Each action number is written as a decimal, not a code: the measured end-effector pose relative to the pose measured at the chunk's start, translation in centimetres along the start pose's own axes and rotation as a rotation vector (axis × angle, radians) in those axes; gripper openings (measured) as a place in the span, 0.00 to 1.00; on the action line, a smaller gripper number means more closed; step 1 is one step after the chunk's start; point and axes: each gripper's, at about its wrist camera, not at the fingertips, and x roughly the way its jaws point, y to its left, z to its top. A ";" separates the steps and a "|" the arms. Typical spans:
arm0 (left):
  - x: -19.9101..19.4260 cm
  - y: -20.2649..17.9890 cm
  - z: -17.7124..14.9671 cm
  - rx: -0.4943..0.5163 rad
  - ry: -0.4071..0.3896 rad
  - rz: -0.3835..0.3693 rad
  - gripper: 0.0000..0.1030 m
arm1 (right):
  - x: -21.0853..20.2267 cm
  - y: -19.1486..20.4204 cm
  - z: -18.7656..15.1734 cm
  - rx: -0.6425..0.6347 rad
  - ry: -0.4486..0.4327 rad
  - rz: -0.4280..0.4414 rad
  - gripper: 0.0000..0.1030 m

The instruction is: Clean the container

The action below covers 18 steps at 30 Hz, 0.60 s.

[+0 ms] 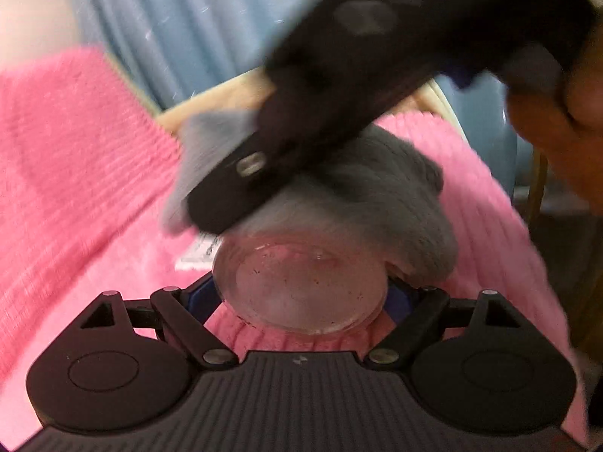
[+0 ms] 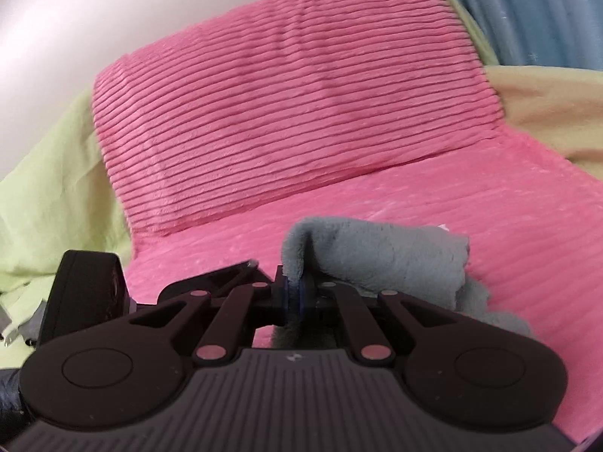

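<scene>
Container point(image 1: 301, 286) mouth hidden by grey cloth point(image 1: 380, 196)

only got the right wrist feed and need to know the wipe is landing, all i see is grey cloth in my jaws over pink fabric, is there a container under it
Observer: Yes. The left wrist view shows a clear glass container held between the left gripper fingers, its base toward the camera.
Operator: is the cloth on it
Observer: The grey cloth is bunched against the far end of the container, with the right gripper pressing in from above; the frame is motion-blurred.
Operator: is it clean yet
Observer: Not fully. Dark specks still show on the glass.
Operator: anything else close
Observer: A hand grips the right tool at the upper right of that view.
</scene>
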 end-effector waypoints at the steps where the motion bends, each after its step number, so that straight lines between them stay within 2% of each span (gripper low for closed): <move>1: 0.0 -0.2 0.0 0.011 0.001 0.005 0.84 | 0.0 -0.1 0.0 0.001 -0.004 -0.010 0.02; 6: -0.2 0.6 -0.1 -0.075 0.000 -0.036 0.84 | -0.2 -0.5 0.0 0.005 -0.022 -0.062 0.02; 10: -0.1 3.3 -0.6 -0.339 0.013 -0.167 0.86 | -0.4 -0.9 0.0 0.009 -0.036 -0.104 0.03; 14: 0.2 4.7 -1.2 -0.513 0.014 -0.244 0.87 | -0.5 -1.3 0.0 0.012 -0.051 -0.145 0.03; 18: 0.2 4.9 -1.0 -0.508 0.014 -0.241 0.84 | 0.1 -2.1 0.4 0.012 -0.060 -0.174 0.03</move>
